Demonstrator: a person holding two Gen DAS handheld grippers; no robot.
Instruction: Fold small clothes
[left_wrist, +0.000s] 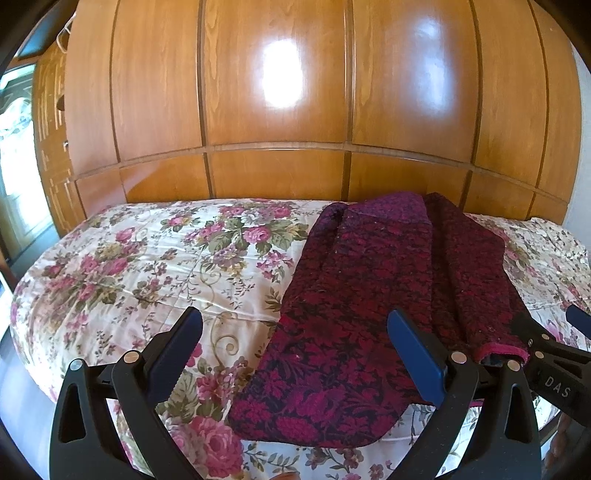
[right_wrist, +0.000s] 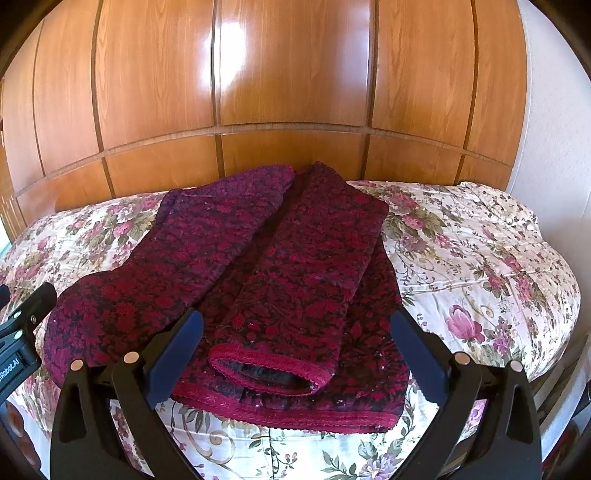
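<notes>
**Fingers spread over the near hem, garment running away up-frame**

Both grippers hold nothing, jaws wide: the right gripper (right_wrist: 295, 354) straddles the folded sleeve cuff (right_wrist: 266, 373) at lower centre, the left gripper (left_wrist: 295, 350) frames the garment's (left_wrist: 369, 295) rounded left flap. Its long axis runs toward the wooden headboard (right_wrist: 288, 155). Bare floral bedspread (left_wrist: 140, 258) at left offers folding room.

Both tools are hanging side by side with their jaws spread wide and gripping nothing, the left tool (left_wrist: 295, 345) pointing forward with blue-padded fingers (left_wrist: 415, 354) well apart, the right tool (right_wrist: 295, 347) sitting just to its right at a similar height.
</notes>
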